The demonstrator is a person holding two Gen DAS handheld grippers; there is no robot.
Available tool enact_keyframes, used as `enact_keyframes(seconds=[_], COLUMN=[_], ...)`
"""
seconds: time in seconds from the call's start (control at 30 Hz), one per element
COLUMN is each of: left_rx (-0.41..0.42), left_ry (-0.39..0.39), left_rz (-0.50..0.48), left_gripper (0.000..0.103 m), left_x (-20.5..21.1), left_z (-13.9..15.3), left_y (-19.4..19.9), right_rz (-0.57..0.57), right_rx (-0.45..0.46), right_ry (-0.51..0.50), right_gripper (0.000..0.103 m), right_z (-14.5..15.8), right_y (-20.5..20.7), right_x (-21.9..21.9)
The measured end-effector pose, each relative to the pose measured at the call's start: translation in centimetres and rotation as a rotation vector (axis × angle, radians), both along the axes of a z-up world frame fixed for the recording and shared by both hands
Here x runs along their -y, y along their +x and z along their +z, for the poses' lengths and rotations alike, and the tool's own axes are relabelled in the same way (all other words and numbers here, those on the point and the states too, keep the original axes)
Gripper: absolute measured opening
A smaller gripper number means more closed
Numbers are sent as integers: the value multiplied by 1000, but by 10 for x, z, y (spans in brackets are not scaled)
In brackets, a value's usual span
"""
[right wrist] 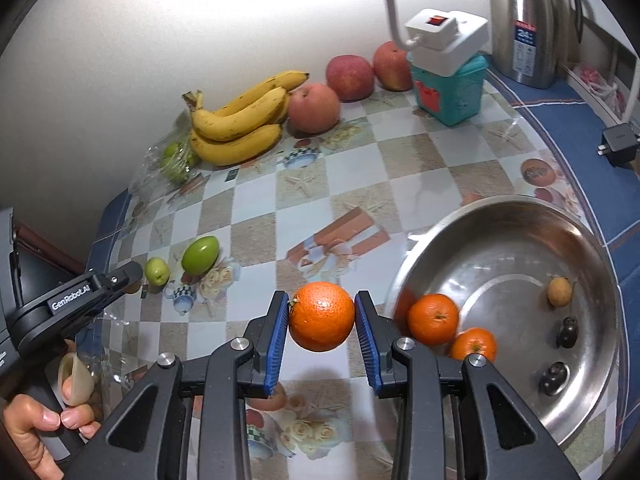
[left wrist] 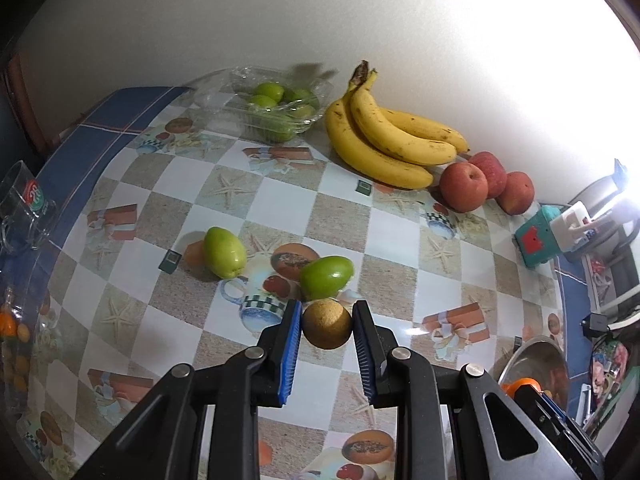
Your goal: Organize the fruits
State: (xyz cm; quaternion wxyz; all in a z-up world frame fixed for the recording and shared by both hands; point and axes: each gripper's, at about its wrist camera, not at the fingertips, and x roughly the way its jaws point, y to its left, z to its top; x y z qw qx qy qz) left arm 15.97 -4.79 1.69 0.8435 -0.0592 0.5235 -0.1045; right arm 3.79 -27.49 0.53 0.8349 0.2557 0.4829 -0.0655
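Left gripper [left wrist: 327, 322] clamps brown fruit [left wrist: 327, 324], green fruit [left wrist: 326, 277] ahead; right gripper [right wrist: 321, 316] clamps orange [right wrist: 321, 316] beside bowl [right wrist: 600, 256].

- Setting: a home kitchen or dining corner.
- The counter [right wrist: 400, 152] is covered with a printed checkered oilcloth showing teacups, starfish and fruit, under a clear plastic sheet, set against a plain white wall.
- A stainless steel thermos jug [right wrist: 528, 24] stands at the far edge.
- A stainless steel bowl [right wrist: 592, 240] holds oranges and small fruits.
- Bananas [left wrist: 384, 136], red apples [left wrist: 464, 186] and a clear plastic clamshell box [left wrist: 276, 108] of green fruit lie along the wall.
- A glass mug [left wrist: 24, 208] stands at the edge.
- A phone charger plug [right wrist: 618, 140] lies nearby.
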Motion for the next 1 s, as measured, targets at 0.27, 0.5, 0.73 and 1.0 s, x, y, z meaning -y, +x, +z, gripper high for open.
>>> enact_keyframes(seconds=[0.27, 0.5, 0.73, 1.0], left_rx=[16, 23, 37, 30], left_ry=[-2, 5, 28, 27], left_rz=[-46, -84, -158, -267], left_gripper=[28, 28, 28, 28], left_x=[21, 38, 70, 112], left_z=[9, 12, 15, 16], left_y=[-8, -17, -32, -52], right_rz=[-73, -150, -247, -340], right_rx=[-17, -48, -65, -67], right_ry=[-5, -25, -6, 4], right_gripper=[35, 35, 35, 35], right_z=[0, -2, -8, -11], right_y=[-13, -26, -44, -67], right_x=[27, 55, 89, 121])
